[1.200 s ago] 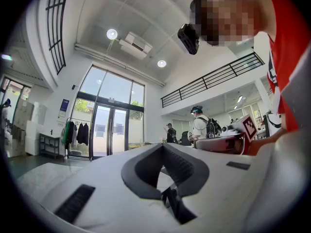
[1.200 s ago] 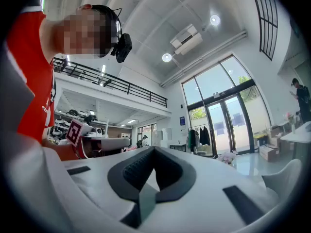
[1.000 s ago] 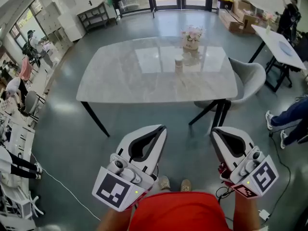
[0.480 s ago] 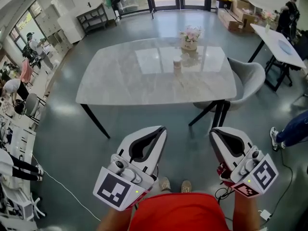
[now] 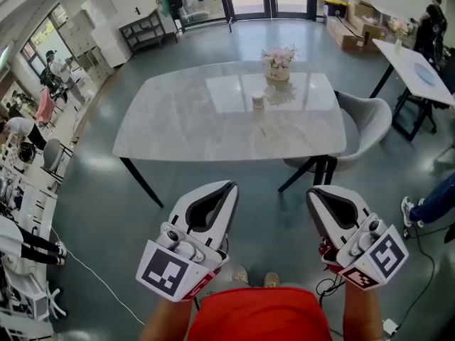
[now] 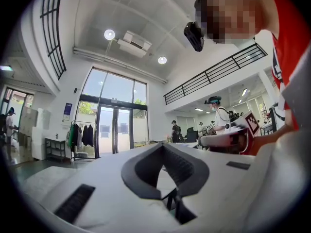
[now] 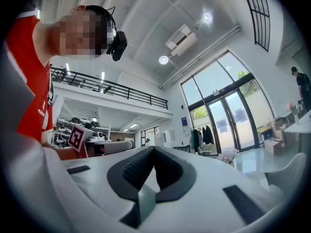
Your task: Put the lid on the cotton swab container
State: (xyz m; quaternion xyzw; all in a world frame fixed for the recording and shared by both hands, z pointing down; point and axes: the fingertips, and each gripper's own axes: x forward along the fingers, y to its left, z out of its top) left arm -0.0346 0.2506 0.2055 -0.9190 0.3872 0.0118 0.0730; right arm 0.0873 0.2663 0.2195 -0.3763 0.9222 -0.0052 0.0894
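Observation:
A small round cotton swab container (image 5: 258,101) stands on the far half of the grey marble table (image 5: 178,119), just in front of a flower pot (image 5: 278,64). I cannot make out its lid as a separate piece. My left gripper (image 5: 231,186) and my right gripper (image 5: 312,193) are held level near my body, well short of the table's near edge. Both are shut and hold nothing. In the left gripper view the jaws (image 6: 163,147) meet at their tips; in the right gripper view the jaws (image 7: 153,149) do the same.
A grey chair (image 5: 366,123) stands at the table's right end. A white table (image 5: 419,62) and cardboard boxes (image 5: 352,23) are at the far right, shelving (image 5: 146,27) at the back left. People stand at both sides. A cable (image 5: 92,272) runs over the floor.
Both grippers and my view have shifted a little toward the table, which sits slightly lower in the picture. A seated person's legs at the right edge have moved down and out of the picture.

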